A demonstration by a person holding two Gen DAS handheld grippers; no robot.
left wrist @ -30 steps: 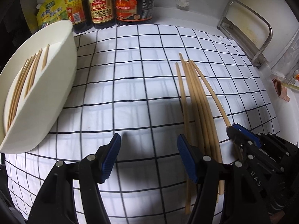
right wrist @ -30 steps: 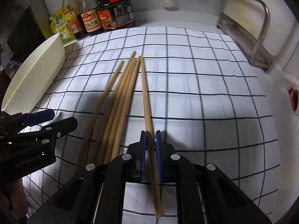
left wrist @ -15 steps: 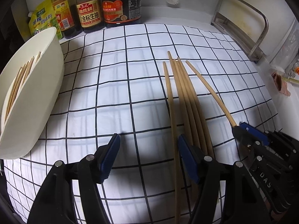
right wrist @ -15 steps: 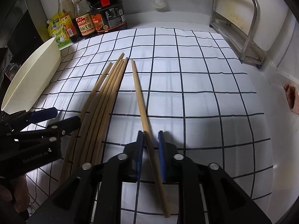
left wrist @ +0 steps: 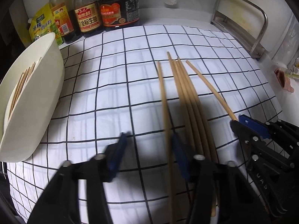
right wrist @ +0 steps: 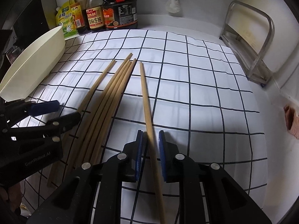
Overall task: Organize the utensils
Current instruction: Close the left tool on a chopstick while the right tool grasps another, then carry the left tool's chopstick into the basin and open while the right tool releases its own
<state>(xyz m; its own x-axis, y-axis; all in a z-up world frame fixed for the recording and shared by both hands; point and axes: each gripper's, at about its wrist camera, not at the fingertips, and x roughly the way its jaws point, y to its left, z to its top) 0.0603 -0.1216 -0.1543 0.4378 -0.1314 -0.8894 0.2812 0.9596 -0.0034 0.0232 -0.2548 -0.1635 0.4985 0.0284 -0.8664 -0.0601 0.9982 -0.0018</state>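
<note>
Jaws of your left gripper (left wrist: 147, 153) stand wide apart over one chopstick; your right gripper (right wrist: 151, 149) has let go, its jaws flanking a single chopstick (right wrist: 144, 93). One white grid-checked cloth (right wrist: 196, 85) covers the counter. One cream oval bowl (left wrist: 37, 97) holds several chopsticks. Six pale wooden chopsticks (left wrist: 185, 93) lie on the cloth.

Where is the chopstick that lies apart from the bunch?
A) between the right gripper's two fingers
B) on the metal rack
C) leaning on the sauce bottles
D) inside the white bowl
A: in the right wrist view the lone chopstick runs down between the open blue pads of the right gripper, with gaps on both sides, apart from the bunch of chopsticks on the checked cloth.
</note>
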